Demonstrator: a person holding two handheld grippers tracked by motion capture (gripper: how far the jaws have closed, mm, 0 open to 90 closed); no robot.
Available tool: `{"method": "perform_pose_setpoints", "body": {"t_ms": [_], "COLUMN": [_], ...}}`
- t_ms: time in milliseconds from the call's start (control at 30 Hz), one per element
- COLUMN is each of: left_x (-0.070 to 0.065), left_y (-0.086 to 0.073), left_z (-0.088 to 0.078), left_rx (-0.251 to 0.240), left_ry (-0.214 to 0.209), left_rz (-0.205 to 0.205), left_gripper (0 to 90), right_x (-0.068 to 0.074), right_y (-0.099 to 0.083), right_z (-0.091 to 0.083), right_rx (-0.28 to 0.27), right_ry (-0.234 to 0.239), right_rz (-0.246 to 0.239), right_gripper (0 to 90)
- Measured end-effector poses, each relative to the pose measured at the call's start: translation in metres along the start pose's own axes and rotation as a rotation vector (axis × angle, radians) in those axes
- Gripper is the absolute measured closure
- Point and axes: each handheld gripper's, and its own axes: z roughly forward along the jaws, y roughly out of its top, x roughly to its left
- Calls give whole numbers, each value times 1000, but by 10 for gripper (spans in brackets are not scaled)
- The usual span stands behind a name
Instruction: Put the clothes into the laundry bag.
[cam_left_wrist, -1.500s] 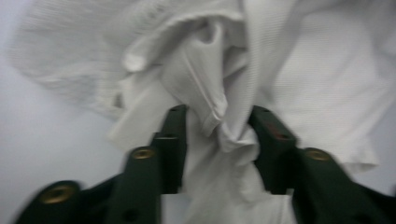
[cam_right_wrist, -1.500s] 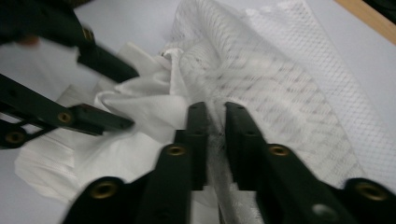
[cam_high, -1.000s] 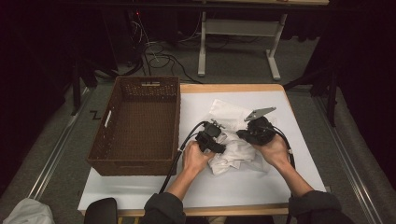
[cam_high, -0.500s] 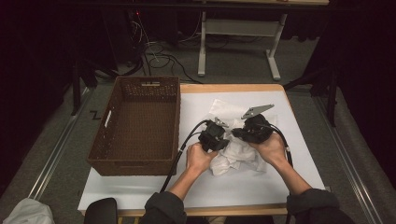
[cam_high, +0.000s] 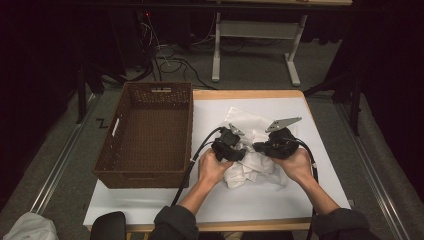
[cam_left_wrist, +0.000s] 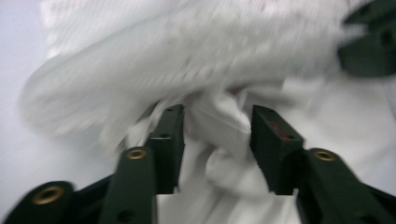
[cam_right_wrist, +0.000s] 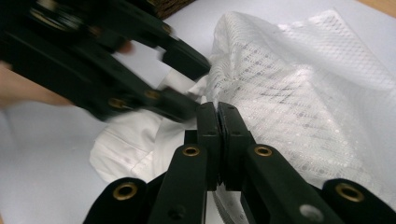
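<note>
A crumpled white cloth with a mesh-patterned part lies on the white table. My left gripper points into it from the left. Its jaws have just been opening and stand apart, with a fold of the cloth between them. My right gripper faces it from the right, close by. Its jaws are pressed together at the edge of the mesh part, pinching it. The left gripper shows blurred just ahead of the right one.
An empty brown wicker basket stands at the table's left, next to my left forearm. The table's near and right edges are bare white. Beyond the table are a desk frame and floor cables.
My left gripper has shifted a little to the right, closer to the right gripper, and slightly up. The right gripper has stayed in place over the cloth.
</note>
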Motion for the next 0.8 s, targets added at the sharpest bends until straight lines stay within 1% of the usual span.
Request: {"method": "perform_pose_setpoints", "body": {"t_ms": [33, 67, 133, 167, 233, 267, 333, 367, 433, 467, 500, 567, 600, 633, 667, 700, 733, 767, 800], "left_x": [3, 5, 7, 8, 5, 3, 0, 1, 2, 3, 3, 3, 3, 3, 3, 3, 5, 7, 8], "left_y": [-3, -5, -8, -9, -11, -11, -11, -11, -11, -11, -12, -12, -11, -12, -13, -14, -15, -15, -16], "left_z": [-3, -4, 0, 7, 19, 25, 32, 33, 34, 35, 36, 35, 32, 29, 26, 23, 22, 21, 21], "left_rx": [10, 22, 47, 70, 101, 111, 111, 110, 109, 112, 121, 129, 135, 136, 127, 122, 120, 126, 133], "left_ry": [14, 20, 20, 17, 23, 28, 50, 56, 51, 62, 61, 63, 60, 68, 81, 101, 119, 134, 145], "left_rz": [2, -1, -7, -16, -5, 0, 1, 4, 0, 5, 9, 7, 4, 2, 3, 0, -6, -10, -13], "left_gripper": [502, 489, 469, 460, 450, 441, 444, 487, 570, 642, 680, 733, 755, 761, 748, 689, 582, 524, 474], "right_x": [0, 1, 1, 1, 1, 0, 0, 0, 0, 0, 0, 1, 1, 1, 1, 1, 0, 0, -2], "right_y": [0, 1, 1, 1, 2, 2, 2, 2, 2, 3, 3, 4, 4, 4, 3, 3, 2, 2, 2], "right_z": [0, 0, 1, 1, 2, 2, 4, 5, 7, 7, 8, 10, 10, 10, 9, 8, 7, 7, 6], "right_rx": [-3, -2, -3, 1, -1, 3, 10, 18, 20, 20, 21, 25, 21, 22, 18, 18, 18, 23, 22], "right_ry": [0, -4, -5, -6, -7, -8, -12, -16, -15, -15, -16, -16, -19, -21, -23, -26, -25, -27, -31], "right_rz": [7, 10, 16, 6, 14, 9, 6, 6, 3, 2, 9, 14, 9, 4, 4, 12, 8, 14, 4], "right_gripper": [897, 897, 897, 897, 896, 896, 896, 897, 897, 897, 896, 896, 896, 896, 896, 896, 896, 896, 896]}}
